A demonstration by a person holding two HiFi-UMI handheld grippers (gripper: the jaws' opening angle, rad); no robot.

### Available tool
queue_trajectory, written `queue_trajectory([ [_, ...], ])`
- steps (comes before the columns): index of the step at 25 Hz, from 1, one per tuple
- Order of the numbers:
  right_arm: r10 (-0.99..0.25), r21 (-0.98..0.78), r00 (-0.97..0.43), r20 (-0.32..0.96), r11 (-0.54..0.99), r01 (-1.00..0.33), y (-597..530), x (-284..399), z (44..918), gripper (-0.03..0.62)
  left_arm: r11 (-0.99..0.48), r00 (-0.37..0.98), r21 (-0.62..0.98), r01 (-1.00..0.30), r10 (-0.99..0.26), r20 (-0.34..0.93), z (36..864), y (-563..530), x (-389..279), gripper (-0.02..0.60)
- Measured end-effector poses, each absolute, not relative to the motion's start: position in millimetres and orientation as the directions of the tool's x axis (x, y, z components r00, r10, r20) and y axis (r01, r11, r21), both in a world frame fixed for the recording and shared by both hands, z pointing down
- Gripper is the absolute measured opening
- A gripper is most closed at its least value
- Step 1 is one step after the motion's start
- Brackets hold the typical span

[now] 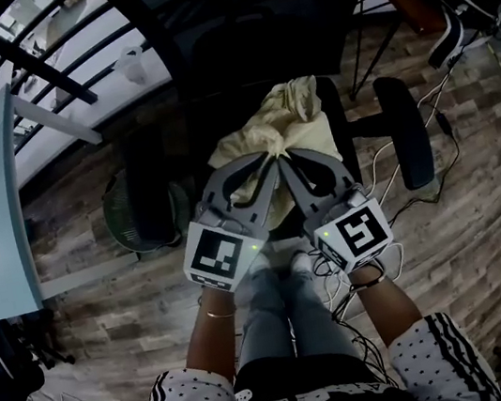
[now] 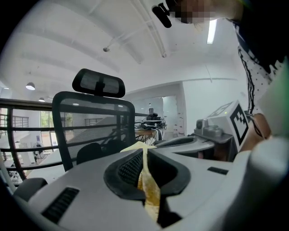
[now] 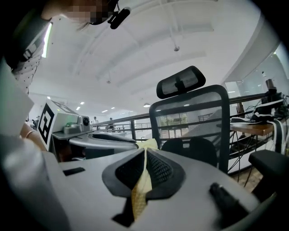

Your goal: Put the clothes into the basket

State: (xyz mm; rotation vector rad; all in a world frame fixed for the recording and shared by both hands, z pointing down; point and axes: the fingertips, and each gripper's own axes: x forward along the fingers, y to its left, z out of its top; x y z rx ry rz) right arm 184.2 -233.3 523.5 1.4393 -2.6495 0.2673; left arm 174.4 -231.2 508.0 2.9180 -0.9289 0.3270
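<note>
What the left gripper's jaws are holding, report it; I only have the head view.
Observer: The left gripper is pinched shut on a thin fold of the pale yellow cloth, which runs up between the pads.
Operator: Now check the right gripper.
Observer: Its jaws are shut on a fold of the same cloth, with a small tip poking out past the fingertips.

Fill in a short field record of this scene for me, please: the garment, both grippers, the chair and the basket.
garment: cream cloth, bunched over the chair seat
left gripper: shut on the cream cloth
right gripper: shut on the same cloth, close beside the left
chair: black office chair, under the cloth
basket: green basket, on the floor left of the chair, partly hidden
</note>
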Motion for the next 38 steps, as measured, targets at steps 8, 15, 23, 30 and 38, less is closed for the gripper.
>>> queue_trajectory([
  [8, -0.829, -0.058, -0.539, 0.148, 0.537, -0.842, -227.3, 184.0, 490.9, 0.031, -0.813, 0.798, -0.012, -0.583, -0.575, 0.179, 475.6, -224.5, 172.7, 0.040],
  [15, -0.841, -0.037, -0.530, 0.110, 0.529, -0.848, -227.4, 185.0, 458.6, 0.031, -0.811, 0.800, -0.026, -0.584, -0.581, 0.150, 442.6, -224.2, 172.9, 0.040],
  [23, -0.849, -0.015, -0.522, 0.077, 0.523, -0.852, -227.6, 185.9, 418.3, 0.031, -0.815, 0.807, -0.047, -0.577, -0.578, 0.119, 403.1, -223.6, 174.0, 0.040],
  [30, -0.853, 0.018, -0.519, 0.050, 0.520, -0.854, -229.1, 189.6, 385.4, 0.031, -0.814, 0.809, -0.063, -0.577, -0.580, 0.093, 370.5, -224.9, 177.4, 0.040],
  [38, -0.859, 0.039, -0.512, 0.023, 0.513, -0.858, -222.8, 188.1, 357.9, 0.031, -0.810, 0.807, -0.078, -0.582, -0.587, 0.070, 342.9, -218.1, 175.2, 0.038],
])
